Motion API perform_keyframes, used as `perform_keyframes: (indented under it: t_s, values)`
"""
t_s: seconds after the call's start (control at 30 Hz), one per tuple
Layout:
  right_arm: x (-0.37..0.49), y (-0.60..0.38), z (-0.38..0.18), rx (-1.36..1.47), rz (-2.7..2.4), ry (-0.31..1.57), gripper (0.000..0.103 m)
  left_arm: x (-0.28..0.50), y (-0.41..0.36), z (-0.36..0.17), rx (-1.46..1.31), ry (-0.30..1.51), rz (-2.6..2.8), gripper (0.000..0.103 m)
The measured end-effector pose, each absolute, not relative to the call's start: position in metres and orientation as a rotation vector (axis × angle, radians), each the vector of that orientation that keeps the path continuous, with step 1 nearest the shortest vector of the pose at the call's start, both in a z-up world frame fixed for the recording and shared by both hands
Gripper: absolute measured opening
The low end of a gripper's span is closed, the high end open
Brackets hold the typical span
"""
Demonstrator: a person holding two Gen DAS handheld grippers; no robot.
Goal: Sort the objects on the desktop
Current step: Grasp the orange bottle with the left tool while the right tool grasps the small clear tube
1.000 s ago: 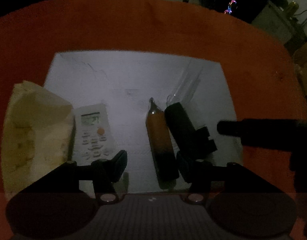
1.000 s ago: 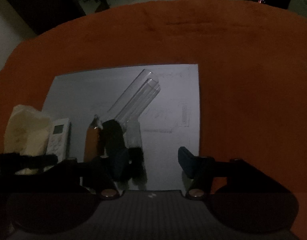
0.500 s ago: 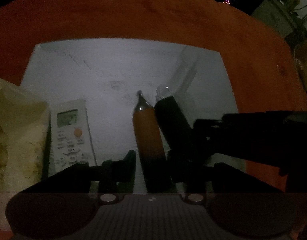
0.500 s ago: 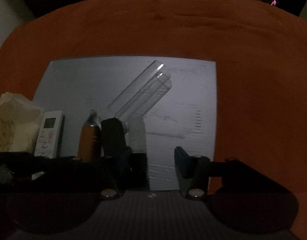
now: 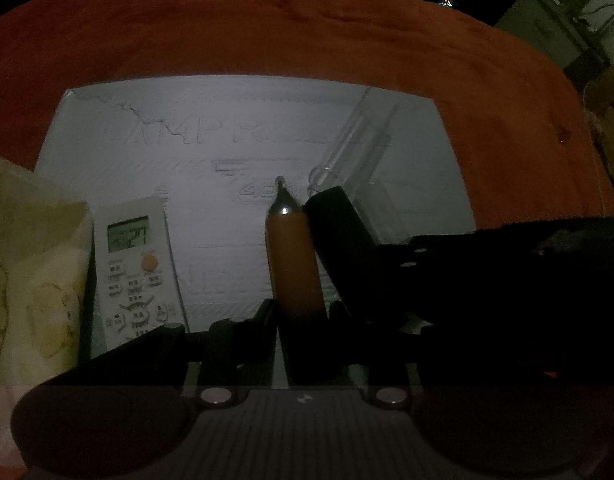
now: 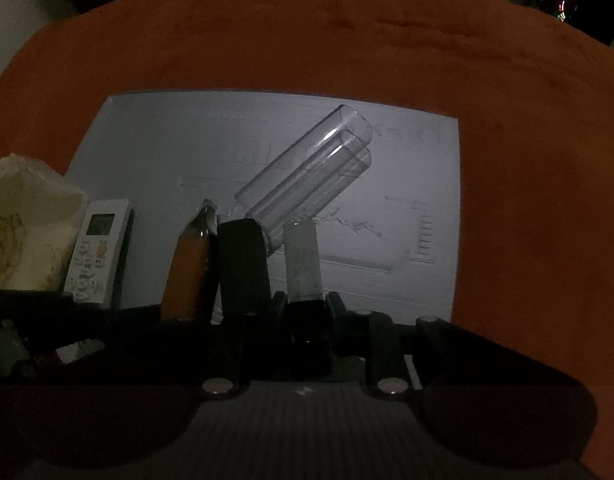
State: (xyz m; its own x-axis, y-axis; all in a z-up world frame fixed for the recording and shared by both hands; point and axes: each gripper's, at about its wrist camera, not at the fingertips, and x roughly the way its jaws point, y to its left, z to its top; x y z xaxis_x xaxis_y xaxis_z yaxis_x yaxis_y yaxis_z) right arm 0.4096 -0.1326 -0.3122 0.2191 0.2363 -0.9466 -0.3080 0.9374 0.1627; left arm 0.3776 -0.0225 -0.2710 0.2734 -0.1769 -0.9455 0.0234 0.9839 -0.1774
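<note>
An orange tube with a silver pointed tip (image 5: pixel 293 264) lies on the white sheet (image 5: pixel 211 144). My left gripper (image 5: pixel 301 312) is shut on its near end. The orange tube also shows in the right wrist view (image 6: pixel 187 272). A black block (image 5: pixel 339 240) lies just right of it, also seen in the right wrist view (image 6: pixel 241 264). My right gripper (image 6: pixel 305 304) is shut on a pale frosted stick (image 6: pixel 303 260) with a black base. Clear plastic tubes (image 6: pixel 307 176) lie slanted behind it.
A white remote control (image 5: pixel 137 268) lies left of the orange tube, with a crumpled cream paper bag (image 5: pixel 31 272) at the far left. The sheet rests on an orange cloth (image 6: pixel 527 160). Dark room clutter stands beyond the table's far edge.
Both grippers have moved forward and closed. The left went from open beside the orange tube to shut on it. The right went from open to shut on the frosted stick.
</note>
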Motion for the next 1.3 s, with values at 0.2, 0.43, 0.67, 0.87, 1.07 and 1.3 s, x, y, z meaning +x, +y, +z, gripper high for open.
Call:
perform_keyframes:
  t_s: [0.2,0.43,0.67,0.87,1.07,1.3]
  values:
    - [0.400,-0.143,-0.301,-0.050,0.358,1.300,0.023,0.357,-0.024,-0.262,-0.007,1.299,-0.177,0.021]
    - [0.388,-0.151,-0.304,-0.070,0.337,1.326,0.023,0.352,-0.016,-0.262,-0.020,1.305,-0.180,0.021]
    - [0.384,-0.157,-0.308,-0.042,0.301,1.343,0.023,0.356,-0.021,-0.263,-0.015,1.318,-0.175,0.027]
    - [0.392,-0.157,-0.306,0.014,0.270,1.345,0.041,0.359,-0.023,-0.263,-0.033,1.319,-0.145,0.045]
    - [0.397,-0.153,-0.308,-0.001,0.263,1.340,0.041,0.365,-0.024,-0.264,-0.044,1.324,-0.120,0.045]
    - [0.392,-0.156,-0.311,-0.007,0.231,1.305,0.022,0.360,-0.022,-0.264,-0.053,1.257,-0.126,0.021]
